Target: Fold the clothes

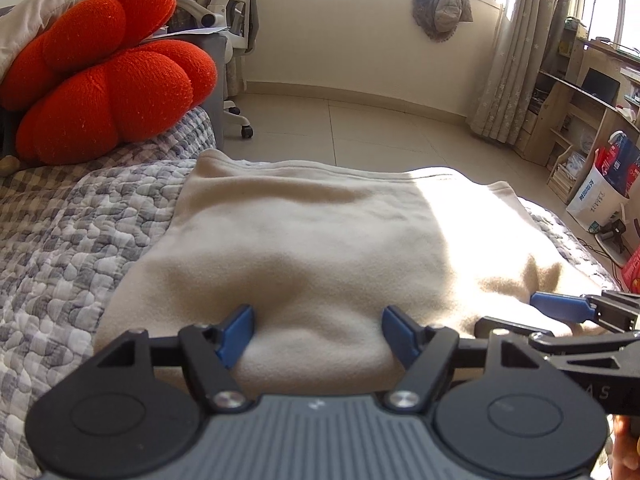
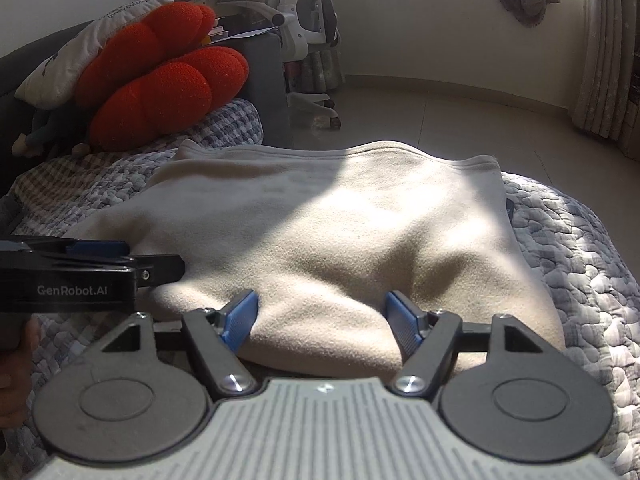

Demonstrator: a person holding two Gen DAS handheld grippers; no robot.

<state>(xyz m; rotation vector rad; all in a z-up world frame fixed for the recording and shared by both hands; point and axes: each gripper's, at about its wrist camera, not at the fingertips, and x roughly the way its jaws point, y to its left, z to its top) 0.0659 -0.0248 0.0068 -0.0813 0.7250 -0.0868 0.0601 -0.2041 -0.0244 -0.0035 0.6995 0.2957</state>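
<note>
Here, a cream fleece garment (image 1: 304, 232), folded flat on a bed under a grey quilted bedspread (image 1: 68, 248), near edge bunched up. Left gripper (image 1: 318, 326) low at that near edge, jaws apart, a hump of cloth rising between the blue pads (image 1: 236, 332), not pinched. Right gripper (image 2: 320, 318) just beside it, likewise spread wide around a fold, unclamped. Behind the garment to the left, a red knitted cushion (image 1: 108, 80) against a pale pillow (image 1: 28, 16).
</note>
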